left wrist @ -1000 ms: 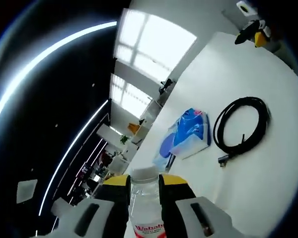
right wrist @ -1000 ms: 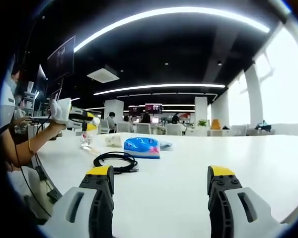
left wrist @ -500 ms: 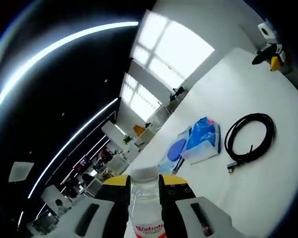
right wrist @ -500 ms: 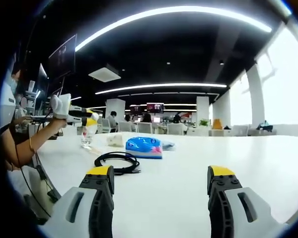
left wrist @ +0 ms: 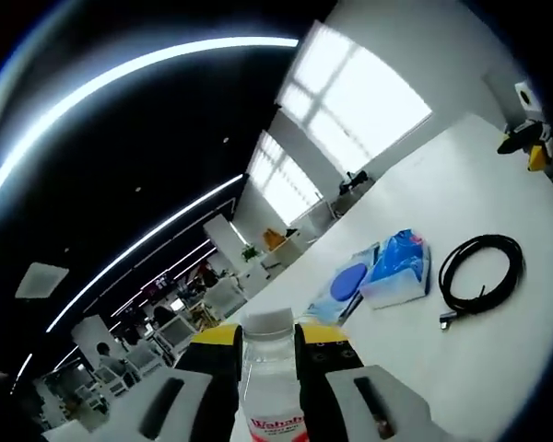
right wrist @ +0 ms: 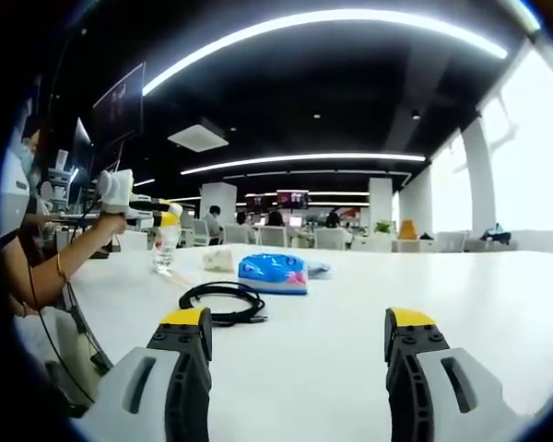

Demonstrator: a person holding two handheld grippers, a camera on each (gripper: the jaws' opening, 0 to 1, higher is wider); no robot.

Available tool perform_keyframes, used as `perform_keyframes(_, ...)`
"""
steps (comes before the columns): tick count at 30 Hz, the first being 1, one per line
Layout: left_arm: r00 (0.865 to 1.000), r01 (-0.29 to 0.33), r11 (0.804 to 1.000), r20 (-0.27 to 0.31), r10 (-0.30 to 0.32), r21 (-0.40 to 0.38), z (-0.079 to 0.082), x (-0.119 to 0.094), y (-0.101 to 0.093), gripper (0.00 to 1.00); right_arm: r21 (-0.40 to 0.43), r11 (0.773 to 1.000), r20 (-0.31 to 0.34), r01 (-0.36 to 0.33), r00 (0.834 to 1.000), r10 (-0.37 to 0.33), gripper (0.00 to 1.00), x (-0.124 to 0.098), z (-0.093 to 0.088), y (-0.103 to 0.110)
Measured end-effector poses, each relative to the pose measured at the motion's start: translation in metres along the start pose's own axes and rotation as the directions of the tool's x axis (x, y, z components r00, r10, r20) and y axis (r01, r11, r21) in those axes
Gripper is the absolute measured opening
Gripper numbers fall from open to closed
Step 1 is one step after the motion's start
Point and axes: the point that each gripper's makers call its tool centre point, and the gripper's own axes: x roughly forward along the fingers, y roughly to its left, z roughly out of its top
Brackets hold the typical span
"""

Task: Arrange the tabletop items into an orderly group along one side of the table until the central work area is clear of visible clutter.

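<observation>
The left gripper (left wrist: 268,368) has its fingers closed on a clear water bottle (left wrist: 273,387) with a white cap, held above the white table (left wrist: 498,368). The right gripper (right wrist: 299,345) hovers over the table with fingers wide apart, gripping nothing. On the table, a coiled black cable (right wrist: 223,300) lies near a blue tissue pack (right wrist: 273,273).

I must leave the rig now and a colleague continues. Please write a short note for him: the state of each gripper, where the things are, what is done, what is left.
Left gripper: shut on the bottle, held up above the table.
Right gripper: open, holds nothing, low over the table.
Cable: coiled, lies mid-table.
Tissue pack: just beyond the cable, with a blue round thing beside it.
Done: bottle picked up.
Left: set the bottle at one side, then bring the cable, the pack and the rest next to it.
</observation>
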Motion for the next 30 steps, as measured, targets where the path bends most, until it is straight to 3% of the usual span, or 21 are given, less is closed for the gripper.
perform_keyframes(20,0.997,-0.073,0.984,-0.01,0.072,-0.162,-0.013,-0.006,0.032,0.21,-0.008,1.0,-0.003,-0.008,1.0,0.008,0.74,0.003,0.002,0.003)
perform_keyframes(30,0.995,-0.1,0.96,-0.013,0.1,-0.263,-0.023,-0.012,0.05,0.21,-0.011,1.0,-0.008,-0.015,1.0,0.015,0.74,0.006,0.002,0.008)
